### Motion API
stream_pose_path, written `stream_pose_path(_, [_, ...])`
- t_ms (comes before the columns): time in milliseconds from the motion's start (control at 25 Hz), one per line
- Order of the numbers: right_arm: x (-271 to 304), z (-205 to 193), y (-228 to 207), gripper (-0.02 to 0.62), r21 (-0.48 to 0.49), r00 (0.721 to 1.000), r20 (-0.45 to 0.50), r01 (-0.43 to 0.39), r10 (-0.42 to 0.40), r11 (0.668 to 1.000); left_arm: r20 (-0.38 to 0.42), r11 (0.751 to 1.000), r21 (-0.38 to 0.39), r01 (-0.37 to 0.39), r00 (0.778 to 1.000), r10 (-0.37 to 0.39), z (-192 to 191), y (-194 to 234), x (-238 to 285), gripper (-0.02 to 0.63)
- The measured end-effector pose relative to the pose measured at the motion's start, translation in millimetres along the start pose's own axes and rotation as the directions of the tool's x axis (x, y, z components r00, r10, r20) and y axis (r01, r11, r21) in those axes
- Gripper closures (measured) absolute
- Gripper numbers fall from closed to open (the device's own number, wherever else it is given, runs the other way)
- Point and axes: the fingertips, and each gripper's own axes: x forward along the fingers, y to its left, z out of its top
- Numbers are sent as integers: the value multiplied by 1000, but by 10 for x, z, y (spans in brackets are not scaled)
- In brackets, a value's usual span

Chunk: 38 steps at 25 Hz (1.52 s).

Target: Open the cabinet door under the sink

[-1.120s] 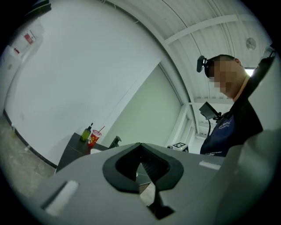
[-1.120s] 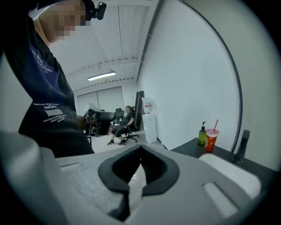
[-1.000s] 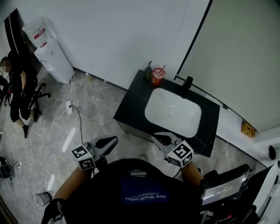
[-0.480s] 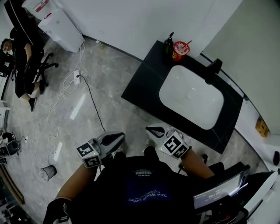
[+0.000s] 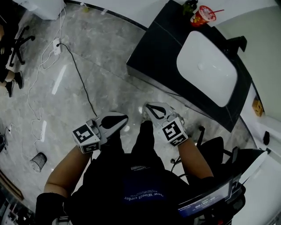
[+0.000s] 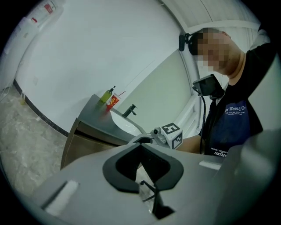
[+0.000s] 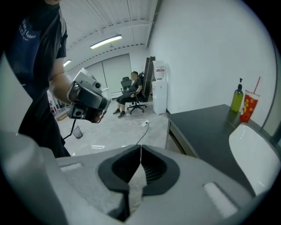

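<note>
The sink cabinet has a black countertop with a white basin and a black faucet. From above the countertop hides the cabinet's front. The left gripper view shows a brown cabinet panel under the countertop. The right gripper view shows only the front's edge. My left gripper hangs over the floor in front of the cabinet, jaws shut and empty. My right gripper is beside it, nearer the countertop's front edge, also shut on nothing. Neither touches the cabinet.
A red cup and a soap bottle stand at the countertop's back. A power strip with cables and a small bin lie on the marble floor. A seated person and a water dispenser are far off.
Both grippers have sunk towards the floor and stayed shut. The view has tipped downward, so the sink has slid to the upper right of the head view.
</note>
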Motion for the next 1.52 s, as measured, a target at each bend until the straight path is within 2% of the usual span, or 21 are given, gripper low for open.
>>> stream_pose_path(200, [280, -172, -12, 587, -2, 999, 1, 52, -52, 999, -6, 1000, 15, -1, 1000, 1, -219, 297, 28, 606])
stream_pose_path(320, [368, -354, -124, 577, -51, 996, -10, 86, -87, 995, 27, 1000, 10, -24, 999, 24, -300, 431, 122, 606])
stream_pose_path(440, [419, -524, -344, 566, -95, 987, -18, 159, -162, 983, 64, 998, 9, -55, 996, 54, -416, 542, 232, 606])
stream_pose_path(600, [529, -657, -633, 527, -208, 963, -25, 256, -267, 944, 72, 996, -68, -56, 995, 61, -728, 599, 354, 606])
stream_pose_path(760, [754, -719, -724, 475, -308, 935, 6, 340, -356, 888, 58, 995, -91, -31, 998, 36, -1044, 594, 444, 606])
stream_pose_path(1040, [1081, -712, -888, 339, -453, 868, 40, 458, -495, 765, 49, 994, -106, 0, 999, 5, -1228, 637, 373, 606])
stream_pose_path(1200, [1243, -709, -968, 291, -492, 807, 56, 534, -587, 687, 37, 994, -109, 2, 999, 2, -1336, 742, 221, 606])
stream_pose_path(1320, [1321, -701, -995, 254, -541, 755, 82, 581, -650, 608, 33, 993, -118, 4, 999, 0, -1384, 789, 128, 606])
stream_pose_path(1440, [1388, -722, -1063, 219, -600, 706, 85, 600, -704, 529, 29, 993, -121, 3, 1000, 1, -1384, 809, 83, 606])
stream_pose_path(1520, [1413, -732, -1124, 204, -628, 678, 85, 605, -730, 489, 26, 992, -124, 1, 1000, 3, -1389, 822, 59, 606])
